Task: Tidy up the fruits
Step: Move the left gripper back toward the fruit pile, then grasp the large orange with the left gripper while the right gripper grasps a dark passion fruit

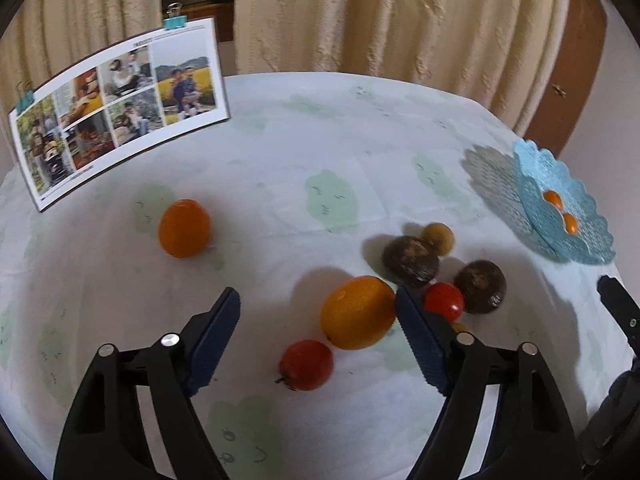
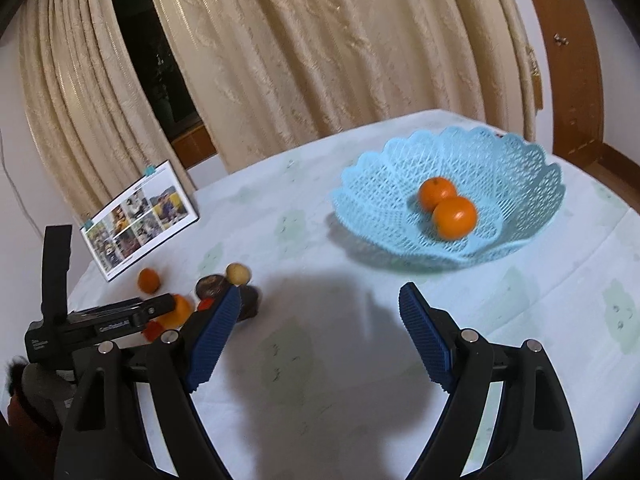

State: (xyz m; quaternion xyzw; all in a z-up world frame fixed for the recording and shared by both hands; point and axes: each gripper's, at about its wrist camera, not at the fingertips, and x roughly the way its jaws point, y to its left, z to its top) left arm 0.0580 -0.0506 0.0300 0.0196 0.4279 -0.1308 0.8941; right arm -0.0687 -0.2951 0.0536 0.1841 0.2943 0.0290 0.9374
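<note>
The left gripper (image 1: 318, 312) stands spread, an orange fruit (image 1: 357, 312) between its jaws beside the right-hand pad, not yet pinched — centre it, then squeeze gently, sparing the red fruit (image 1: 306, 365) nearer the hinge. The right gripper (image 2: 320, 310) gapes empty; only its view shows two oranges (image 2: 448, 205) inside the blue basket (image 2: 372, 184) clearly, well beyond its jaws.

Non-task items: photo collage card (image 1: 120, 108) standing upright at far left of table, held by teal binder clips (image 1: 175, 21). Tablecloth (image 1: 280, 152) white with pale green patches. Cream curtains (image 1: 380, 16) behind table, dark gap between the panels. Wooden door frame (image 2: 568, 48) at right
</note>
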